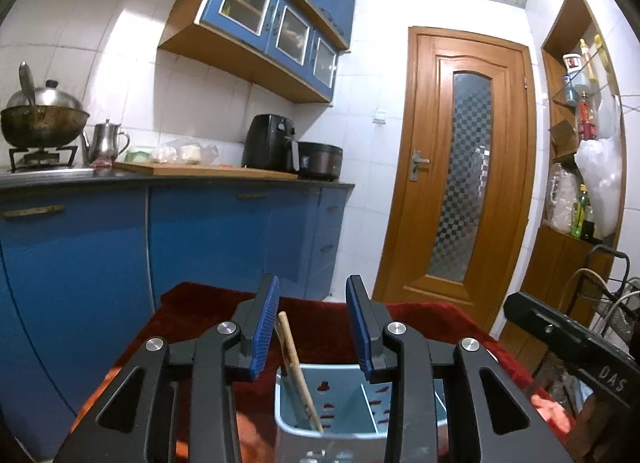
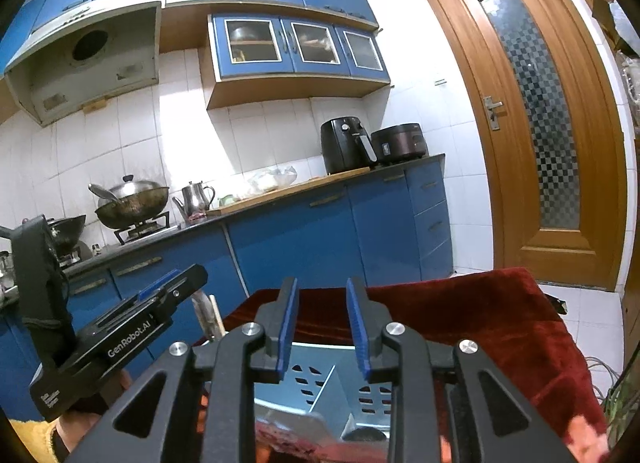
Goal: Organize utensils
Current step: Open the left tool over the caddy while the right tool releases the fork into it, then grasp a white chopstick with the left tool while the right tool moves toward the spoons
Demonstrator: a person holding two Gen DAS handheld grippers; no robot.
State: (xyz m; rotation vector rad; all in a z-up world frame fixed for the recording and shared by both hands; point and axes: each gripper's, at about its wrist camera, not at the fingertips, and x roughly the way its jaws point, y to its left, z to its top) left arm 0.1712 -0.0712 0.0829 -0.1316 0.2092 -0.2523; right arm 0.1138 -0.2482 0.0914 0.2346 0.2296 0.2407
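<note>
1. one pale blue utensil holder (image 1: 360,415) with slotted walls is seen standing on a table covered by one dark red cloth (image 1: 192,315), near the cloth's near edge; an inner divider is seen, so at least two compartments are counted.
2. in the left wrist view, one wooden stick-like utensil (image 1: 296,367) is seen leaning in the holder's left compartment, its top raised above the rim; in the right wrist view two upright handles (image 2: 208,315) are counted at the holder's left side, though their kind cannot be told.
3. the left gripper (image 1: 312,327) is held above the holder with its two blue pads partly apart; the wooden utensil stands between them near the left pad, and no pad is seen pressing on it.
4. the right gripper (image 2: 322,327) is held over the holder's right part, its two blue pads partly apart, with nothing gripped.
5. on the counter behind, one wok (image 1: 40,125), one steel kettle (image 1: 105,141), one cutting board (image 1: 208,171), one air fryer (image 1: 270,143) and one rice cooker (image 1: 320,161) are counted.
</note>
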